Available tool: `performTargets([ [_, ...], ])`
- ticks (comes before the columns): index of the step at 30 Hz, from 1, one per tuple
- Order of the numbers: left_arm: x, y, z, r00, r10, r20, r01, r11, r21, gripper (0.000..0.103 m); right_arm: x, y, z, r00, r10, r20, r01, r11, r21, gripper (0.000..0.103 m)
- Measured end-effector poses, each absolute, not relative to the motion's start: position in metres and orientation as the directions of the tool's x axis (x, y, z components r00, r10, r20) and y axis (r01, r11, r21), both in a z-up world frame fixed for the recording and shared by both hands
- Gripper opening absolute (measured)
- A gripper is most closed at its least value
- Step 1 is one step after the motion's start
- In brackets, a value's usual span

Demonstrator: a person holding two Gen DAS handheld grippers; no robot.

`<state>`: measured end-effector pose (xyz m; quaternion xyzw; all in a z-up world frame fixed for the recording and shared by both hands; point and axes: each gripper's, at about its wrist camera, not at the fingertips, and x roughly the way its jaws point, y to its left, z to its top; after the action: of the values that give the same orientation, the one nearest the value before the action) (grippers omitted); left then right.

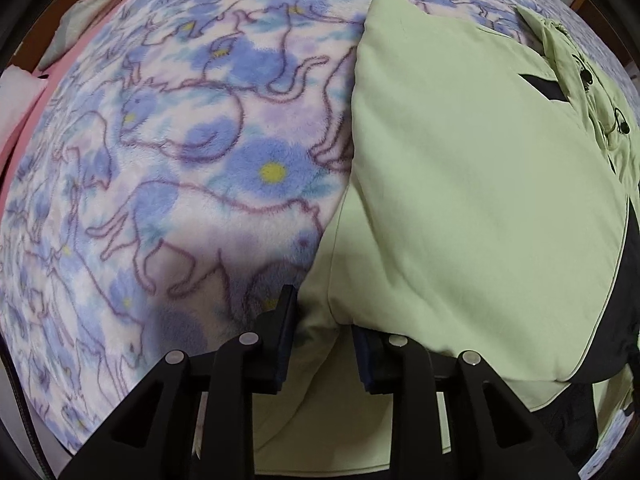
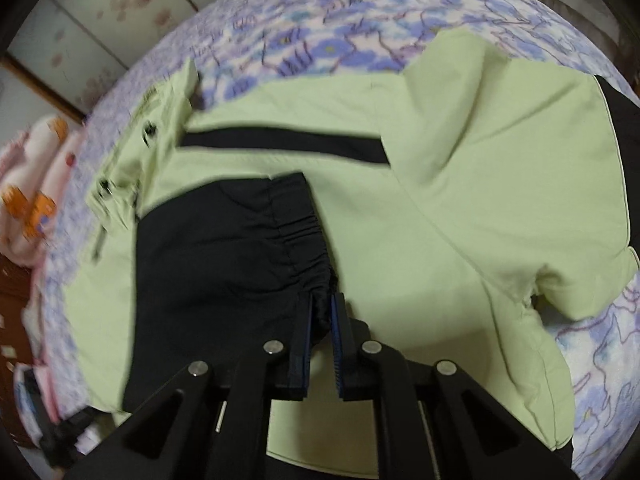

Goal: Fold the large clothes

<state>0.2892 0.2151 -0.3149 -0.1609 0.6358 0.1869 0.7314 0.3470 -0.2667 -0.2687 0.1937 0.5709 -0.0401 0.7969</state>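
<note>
A pale green jacket [image 1: 472,184] with black panels lies on a blue flowered fleece blanket [image 1: 168,168]. In the left wrist view a green fold lies flat on top, and the left gripper [image 1: 324,320] is at the jacket's near left edge, jaws apart with green fabric bulging between them. In the right wrist view the jacket [image 2: 460,184] spreads wide, with a black stripe [image 2: 280,145] across it. The right gripper [image 2: 322,308] is shut on the gathered black elastic cuff of a black sleeve [image 2: 224,248] laid over the green body.
A pink sheet [image 1: 36,120] and white bedding edge the blanket at the left. In the right wrist view a pink and orange quilt [image 2: 36,184] lies at the left, with a patterned wall panel [image 2: 100,20] behind. Toggles [image 1: 586,76] hang at the collar.
</note>
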Motion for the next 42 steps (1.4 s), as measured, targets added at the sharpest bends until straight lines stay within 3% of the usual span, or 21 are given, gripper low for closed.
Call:
performTargets([
  [5, 0.286, 0.226, -0.312, 0.136, 0.023, -0.990, -0.468, 0.882, -0.044, 0.028, 0.340, -0.268, -0.270, 0.335, 0.178, -0.925, 0.301, 0.910, 0.284, 0.012],
  [7, 0.281, 0.222, -0.304, 0.130, 0.044, -0.991, -0.455, 0.890, -0.020, 0.036, 0.338, -0.269, -0.265, 0.334, 0.168, -0.928, 0.294, 0.917, 0.271, 0.013],
  [9, 0.274, 0.216, -0.297, 0.097, 0.098, -0.991, -0.438, 0.898, 0.046, 0.053, 0.335, -0.265, -0.256, 0.340, 0.150, -0.928, 0.272, 0.929, 0.250, 0.013],
  [14, 0.259, 0.182, -0.265, 0.113, 0.155, -0.981, -0.335, 0.936, 0.109, 0.054, 0.327, -0.239, -0.230, 0.336, 0.055, -0.940, 0.149, 0.983, 0.111, 0.020],
  [16, 0.253, 0.165, -0.251, 0.136, 0.141, -0.981, -0.292, 0.952, 0.096, 0.054, 0.321, -0.229, -0.222, 0.336, 0.032, -0.941, 0.096, 0.993, 0.068, 0.036],
  [19, 0.257, 0.146, -0.236, 0.166, 0.069, -0.984, -0.229, 0.973, 0.029, 0.054, 0.310, -0.214, -0.210, 0.377, 0.020, -0.926, 0.050, 0.998, 0.041, 0.040],
  [21, 0.265, 0.126, -0.231, 0.195, -0.005, -0.981, -0.175, 0.984, -0.040, 0.054, 0.304, -0.204, -0.204, 0.415, 0.059, -0.908, 0.023, 0.997, 0.075, 0.040],
  [24, 0.280, 0.099, -0.237, 0.213, -0.060, -0.975, -0.127, 0.988, -0.088, 0.054, 0.302, -0.182, -0.219, 0.372, 0.262, -0.890, -0.016, 0.961, 0.276, 0.040],
  [26, 0.289, 0.090, -0.244, 0.214, -0.105, -0.971, -0.126, 0.983, -0.134, 0.054, 0.304, -0.163, -0.234, 0.332, 0.390, -0.859, -0.029, 0.914, 0.404, 0.039],
  [28, 0.294, 0.090, -0.258, 0.221, -0.165, -0.961, -0.137, 0.971, -0.198, 0.052, 0.304, -0.144, -0.246, 0.340, 0.472, -0.813, -0.057, 0.874, 0.483, 0.019],
  [31, 0.301, 0.091, -0.279, 0.201, -0.186, -0.962, -0.165, 0.961, -0.221, 0.037, 0.307, -0.121, -0.265, 0.354, 0.515, -0.781, -0.089, 0.849, 0.520, 0.000],
  [38, 0.308, 0.118, -0.293, 0.218, -0.083, -0.972, -0.258, 0.956, -0.140, 0.033, 0.321, -0.132, -0.298, 0.335, 0.499, -0.799, -0.058, 0.857, 0.512, 0.000],
  [42, 0.300, 0.144, -0.291, 0.210, -0.006, -0.978, -0.312, 0.947, -0.073, 0.032, 0.324, -0.170, -0.291, 0.391, 0.269, -0.880, -0.015, 0.958, 0.286, 0.000],
])
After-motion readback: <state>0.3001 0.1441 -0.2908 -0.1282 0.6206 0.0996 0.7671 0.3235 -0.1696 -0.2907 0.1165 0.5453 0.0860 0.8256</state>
